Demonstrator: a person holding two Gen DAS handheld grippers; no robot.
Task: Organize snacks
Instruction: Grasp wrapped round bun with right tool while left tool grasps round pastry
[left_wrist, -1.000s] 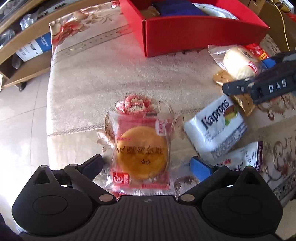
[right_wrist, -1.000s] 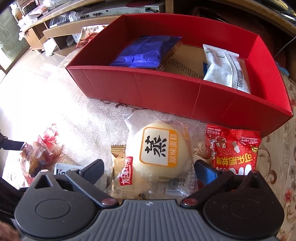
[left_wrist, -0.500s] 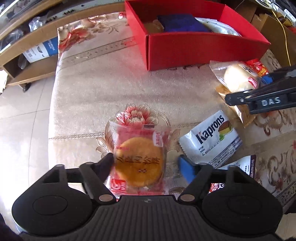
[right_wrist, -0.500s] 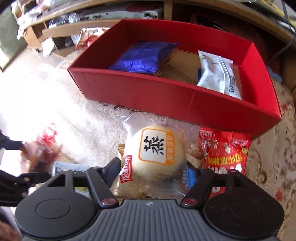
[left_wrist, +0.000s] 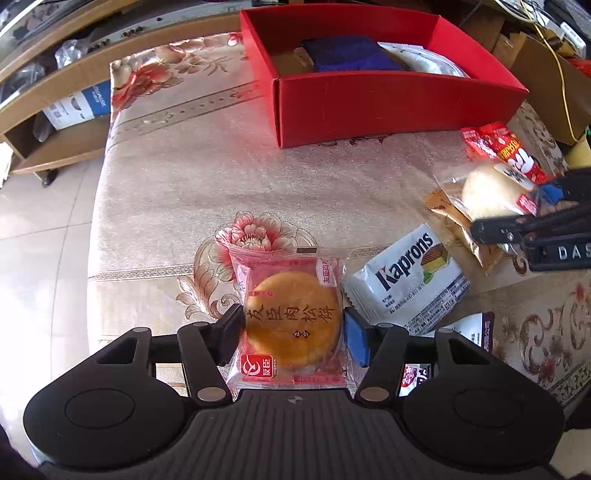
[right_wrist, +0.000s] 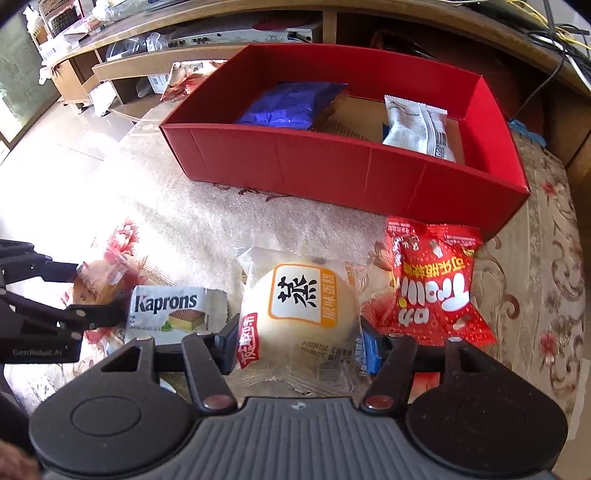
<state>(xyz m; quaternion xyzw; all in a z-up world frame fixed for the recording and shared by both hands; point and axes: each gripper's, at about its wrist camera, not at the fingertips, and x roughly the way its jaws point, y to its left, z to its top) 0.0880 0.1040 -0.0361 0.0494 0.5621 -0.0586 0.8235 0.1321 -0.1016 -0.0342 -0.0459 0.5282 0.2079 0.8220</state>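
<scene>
Two packets already in red box — blue packet, white packet. Left gripper jaws just closing, pressed on meat-floss cake; right gripper likewise on steamed cake (label "蒸"). Left on counter: "Kaprons" wafer, red candy bag.

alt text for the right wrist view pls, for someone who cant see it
The right gripper has just closed on a pale round steamed cake in clear wrap. Beside it on the floral tablecloth lie a red snack bag and a white Kaprons wafer pack; behind stands an open red box.
</scene>
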